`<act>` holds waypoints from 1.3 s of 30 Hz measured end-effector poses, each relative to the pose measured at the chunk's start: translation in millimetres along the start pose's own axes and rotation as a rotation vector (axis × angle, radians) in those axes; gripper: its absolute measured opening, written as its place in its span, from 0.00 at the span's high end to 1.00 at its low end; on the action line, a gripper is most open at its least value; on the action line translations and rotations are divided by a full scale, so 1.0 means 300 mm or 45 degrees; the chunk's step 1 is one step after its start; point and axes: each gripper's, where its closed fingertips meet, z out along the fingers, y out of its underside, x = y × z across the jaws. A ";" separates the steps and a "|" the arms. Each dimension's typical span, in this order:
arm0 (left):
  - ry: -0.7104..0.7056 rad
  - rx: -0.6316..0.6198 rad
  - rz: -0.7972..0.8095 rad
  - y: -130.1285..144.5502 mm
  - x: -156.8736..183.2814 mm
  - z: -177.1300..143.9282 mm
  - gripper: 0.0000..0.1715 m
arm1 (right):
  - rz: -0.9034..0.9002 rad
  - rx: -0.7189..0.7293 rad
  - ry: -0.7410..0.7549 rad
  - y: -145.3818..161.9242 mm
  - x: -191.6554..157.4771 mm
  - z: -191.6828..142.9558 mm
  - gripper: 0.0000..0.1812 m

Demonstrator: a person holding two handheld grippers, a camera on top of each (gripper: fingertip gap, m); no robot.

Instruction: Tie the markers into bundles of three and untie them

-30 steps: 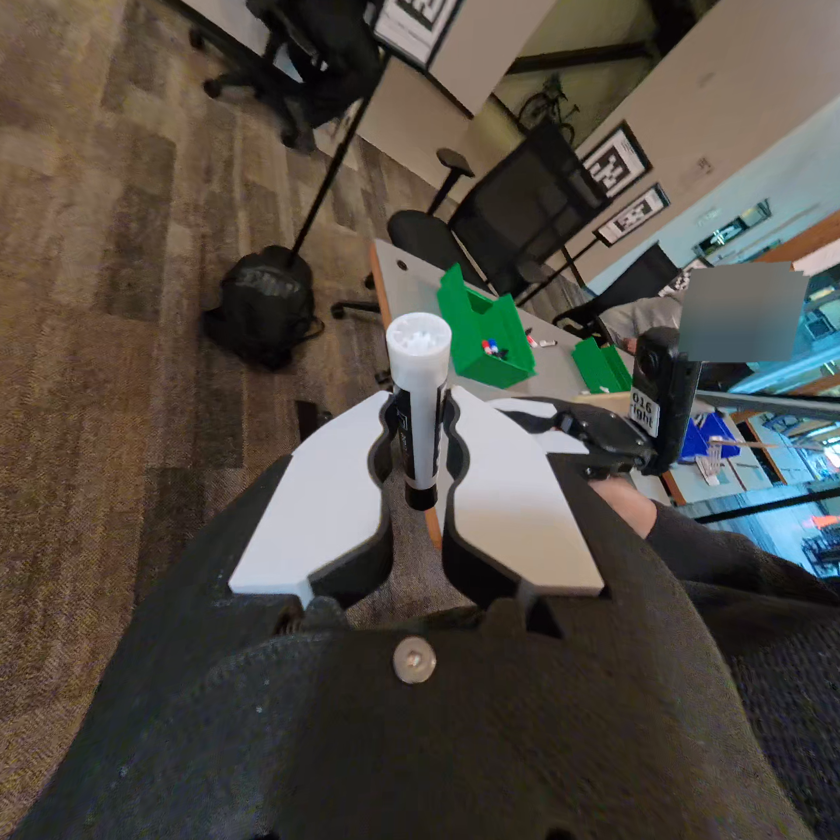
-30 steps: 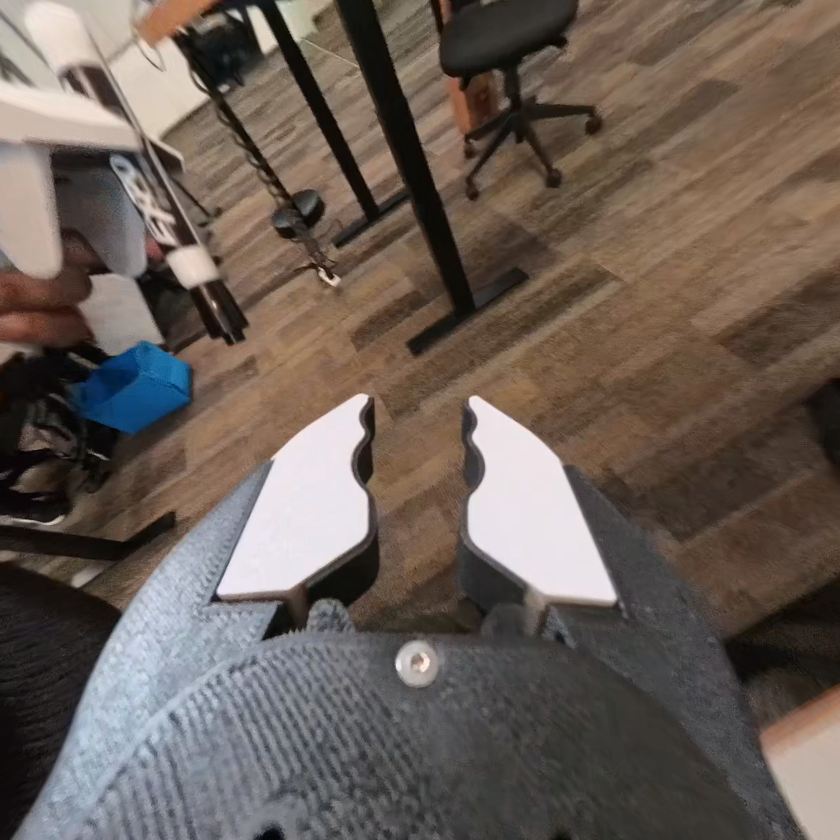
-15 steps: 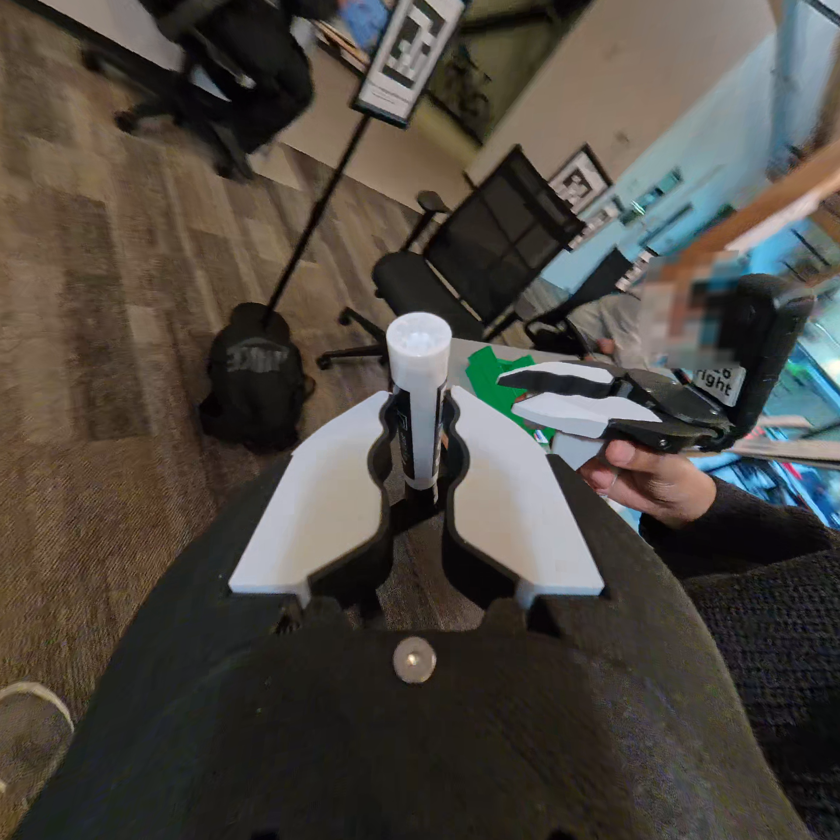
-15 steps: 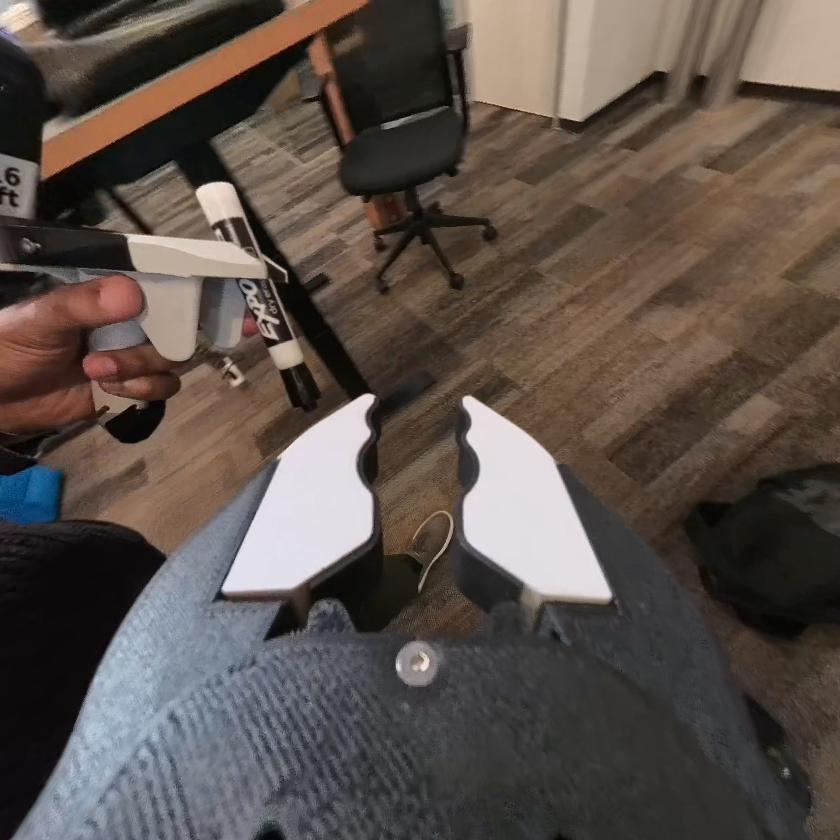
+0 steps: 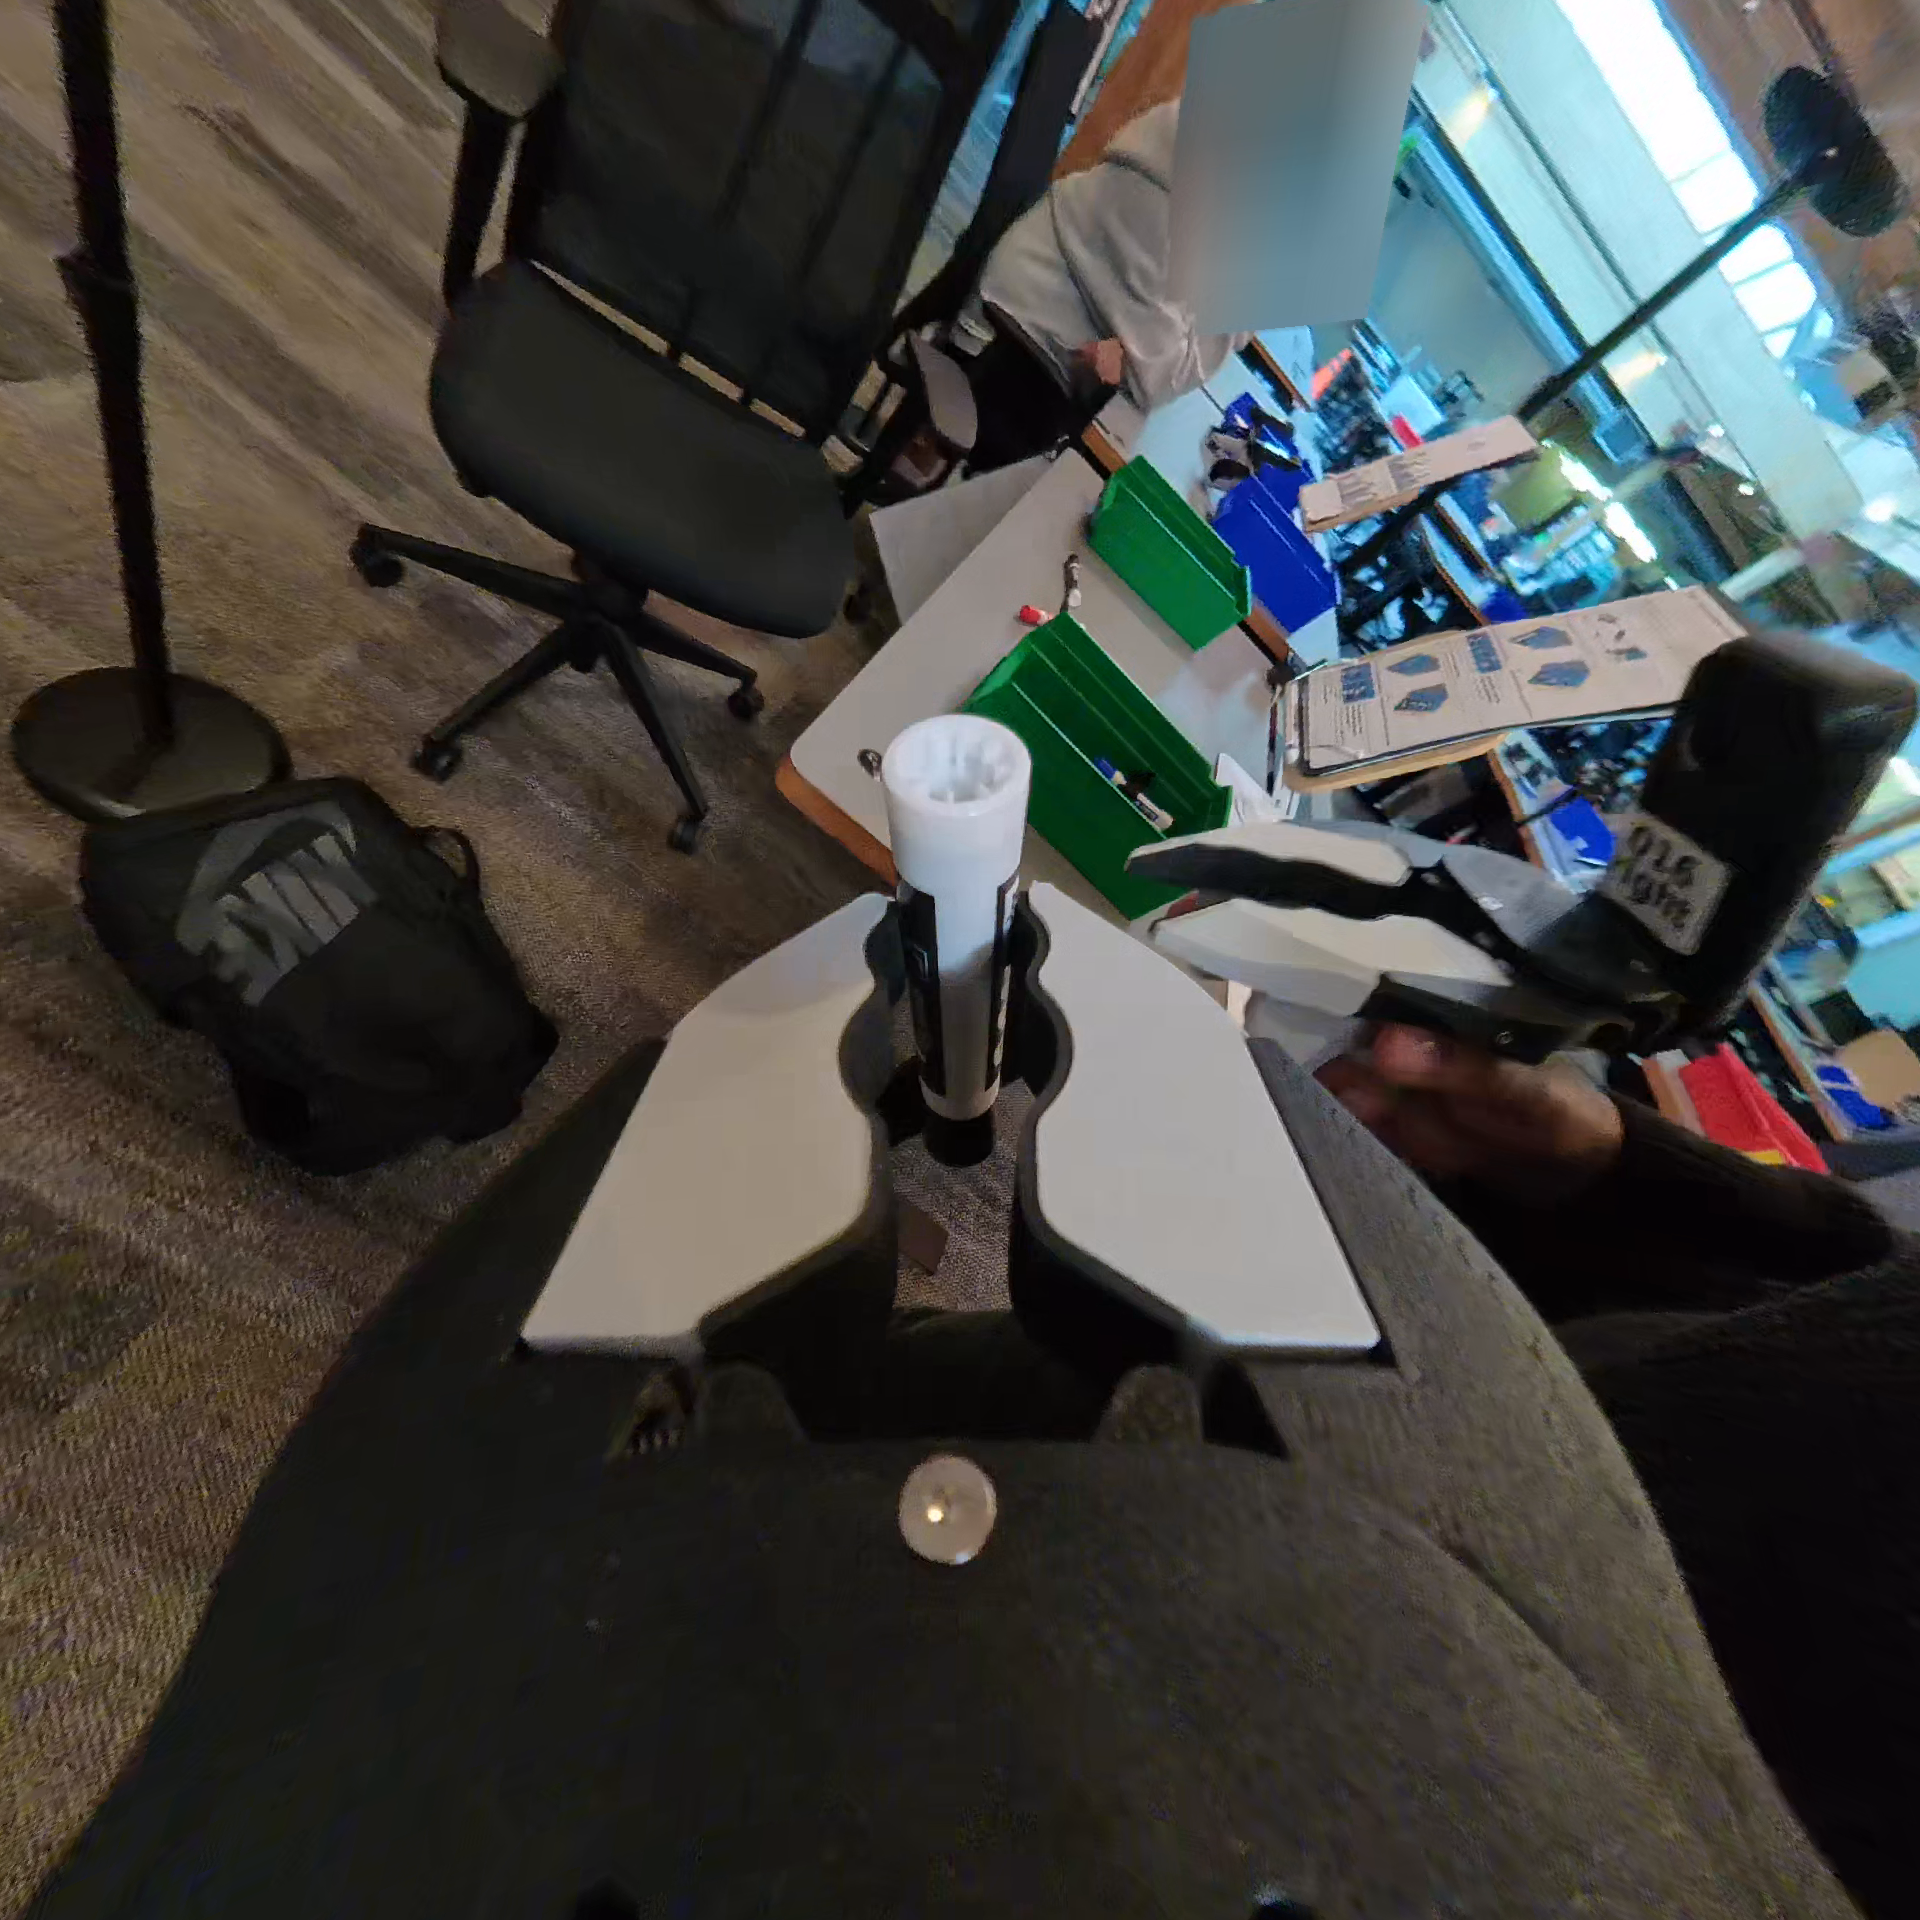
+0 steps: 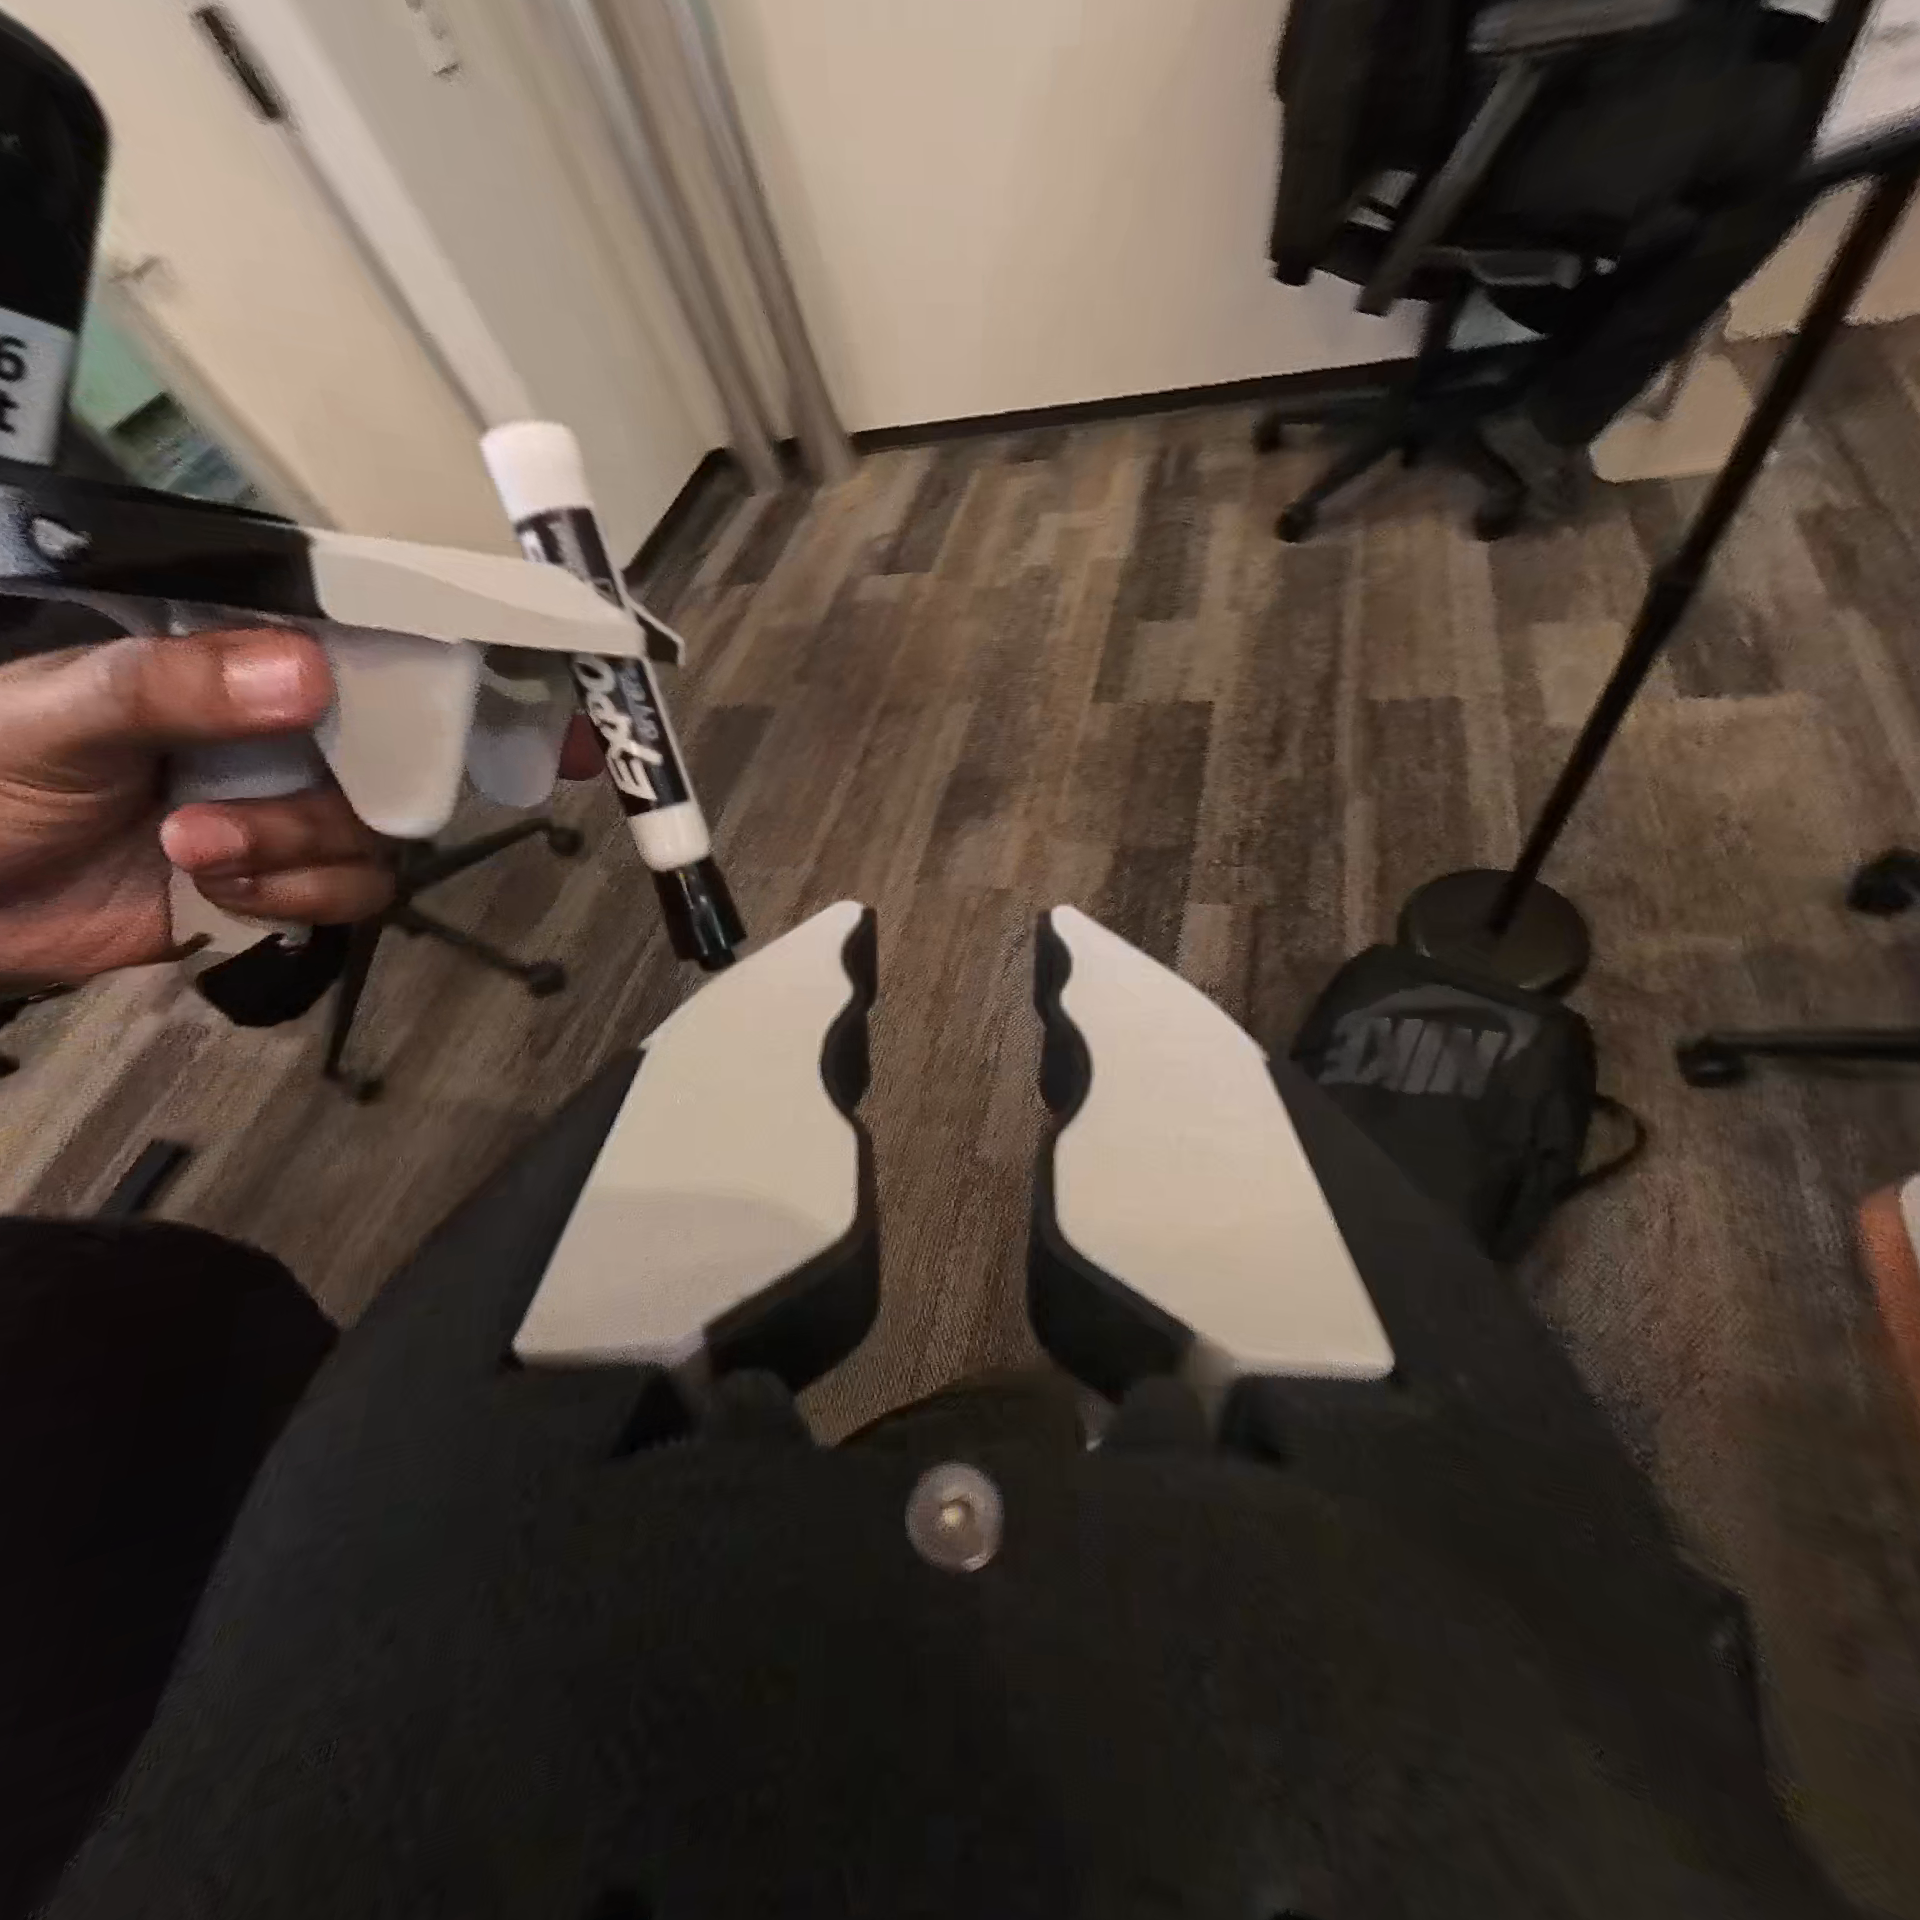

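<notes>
Left claw: your left gripper is closed down on a marker, the fingers pinching its barrel in their notches.
Marker pose: it stands nearly upright across the fingers, white butt end up and black cap end down, poking out below the grip.
Right claw: your right gripper is partly open, with a clear gap between the fingers, and has nothing in it.
Marker relative to right claw: in the right wrist view the marker hangs up and to the left of the open fingers. Its black cap tip sits just beside the tip of the left-hand finger, outside the gap. Whether they touch, you cannot tell from here.
Claws to each other: in the left wrist view the right gripper lies near the marker on its right side, pointing in toward it, apart from it.
Hands: your left hand wraps the left gripper's handle; your right hand shows blurred under the other.
Around: both claws hang over carpet, with a black backpack and an office chair below. A table carrying a green bin stands beyond.
</notes>
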 end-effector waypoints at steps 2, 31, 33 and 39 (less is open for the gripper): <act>0.040 -0.028 -0.003 -0.093 -0.091 0.102 0.88 | 0.046 -0.008 0.044 -0.024 0.119 0.115 0.83; 1.198 -1.057 0.730 -0.553 -0.005 1.248 0.88 | 0.804 0.244 1.850 -0.176 0.789 -0.010 0.80; 1.194 -1.039 0.828 -0.549 0.075 1.303 0.88 | 0.870 0.300 1.927 -0.140 0.780 -0.077 0.83; 1.287 -1.000 1.039 -0.538 0.337 1.497 0.88 | 0.996 0.388 1.981 -0.147 0.884 -0.237 0.79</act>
